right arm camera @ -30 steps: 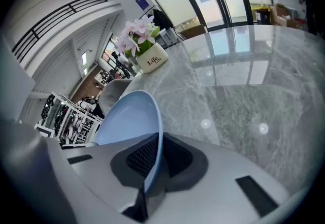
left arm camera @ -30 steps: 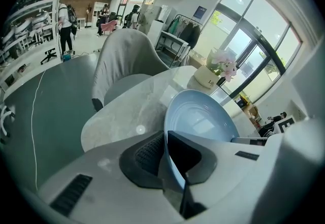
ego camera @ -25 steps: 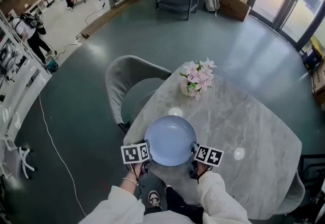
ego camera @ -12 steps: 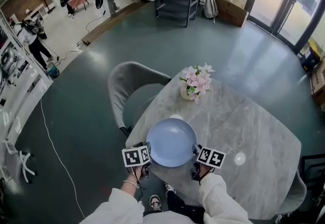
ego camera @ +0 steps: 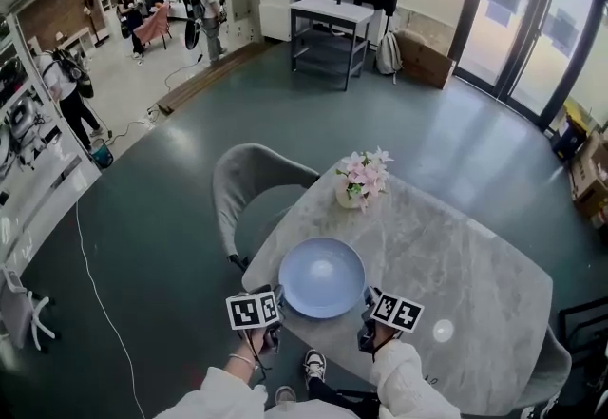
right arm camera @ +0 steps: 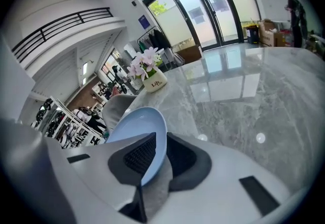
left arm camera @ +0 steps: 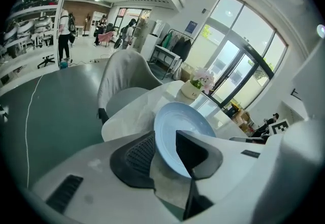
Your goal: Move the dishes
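Observation:
A pale blue plate (ego camera: pixel 321 276) lies flat on the grey marble table (ego camera: pixel 456 256), near its front-left corner. My left gripper (ego camera: pixel 270 330) hangs off the plate's near-left rim and my right gripper (ego camera: pixel 367 332) off its near-right rim, both just clear of it. In the left gripper view the plate (left arm camera: pixel 183 126) shows through the wide gap of the left gripper (left arm camera: pixel 165 139), whose jaws have just been opening; no pad touches it. The right gripper (right arm camera: pixel 161 141) frames the plate (right arm camera: pixel 137 121) likewise; its jaws have just been closing a little, still apart from the rim.
A small vase of pink flowers (ego camera: pixel 359 181) stands on the table beyond the plate. A grey chair (ego camera: pixel 256 184) is pushed in at the table's far-left side. People stand far off at the room's left, by shelves.
Both grippers held the plate's rim a second ago. Now their jaws have come apart and both have drawn back toward me and risen. The plate stays on the table.

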Demonstrator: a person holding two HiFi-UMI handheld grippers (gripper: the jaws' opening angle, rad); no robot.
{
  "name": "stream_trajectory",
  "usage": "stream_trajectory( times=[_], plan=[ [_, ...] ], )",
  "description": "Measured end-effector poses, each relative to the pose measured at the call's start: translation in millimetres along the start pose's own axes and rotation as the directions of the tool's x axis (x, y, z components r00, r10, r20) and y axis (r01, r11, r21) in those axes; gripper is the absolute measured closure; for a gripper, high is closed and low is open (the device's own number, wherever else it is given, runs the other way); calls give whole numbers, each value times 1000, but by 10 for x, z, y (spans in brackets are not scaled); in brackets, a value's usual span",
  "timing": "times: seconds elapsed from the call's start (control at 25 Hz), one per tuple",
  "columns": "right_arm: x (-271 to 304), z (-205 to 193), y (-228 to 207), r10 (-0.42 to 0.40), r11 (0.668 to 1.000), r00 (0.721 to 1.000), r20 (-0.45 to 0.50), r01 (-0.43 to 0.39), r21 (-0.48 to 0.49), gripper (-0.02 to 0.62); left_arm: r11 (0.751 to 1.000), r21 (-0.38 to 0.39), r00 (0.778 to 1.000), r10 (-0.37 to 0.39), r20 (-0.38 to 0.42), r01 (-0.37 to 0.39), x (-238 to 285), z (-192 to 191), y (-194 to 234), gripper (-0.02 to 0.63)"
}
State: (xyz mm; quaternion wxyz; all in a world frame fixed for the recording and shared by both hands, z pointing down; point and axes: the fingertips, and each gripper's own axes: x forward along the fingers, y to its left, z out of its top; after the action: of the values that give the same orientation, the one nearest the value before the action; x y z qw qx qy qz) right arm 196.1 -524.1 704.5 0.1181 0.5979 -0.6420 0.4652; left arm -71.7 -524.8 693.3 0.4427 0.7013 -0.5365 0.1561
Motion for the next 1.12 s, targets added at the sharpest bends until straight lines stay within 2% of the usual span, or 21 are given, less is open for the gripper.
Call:
stream_trajectory(
  times=[0.28, 0.76, 0.92, 1.12],
  plan=[
    [-483, -153, 278, 22, 1000, 996, 82, -21, -12, 505, 992, 65, 991, -113, 68, 108, -501, -26, -342, 481],
    [-1402, -695, 638, 71, 997, 984, 161, -65, -42, 518, 979, 103, 976, -186, 116, 174, -1365, -396, -459, 564],
    [-1635, -904, 675, 73, 997, 981, 180, -67, -39, 523, 978, 106, 973, -194, 126, 181, -1604, -559, -458, 588],
    [-1934, -1150, 648, 102, 994, 972, 210, -92, -61, 531, 971, 148, 970, -207, 126, 188, -1778, -846, -552, 597]
  ],
)
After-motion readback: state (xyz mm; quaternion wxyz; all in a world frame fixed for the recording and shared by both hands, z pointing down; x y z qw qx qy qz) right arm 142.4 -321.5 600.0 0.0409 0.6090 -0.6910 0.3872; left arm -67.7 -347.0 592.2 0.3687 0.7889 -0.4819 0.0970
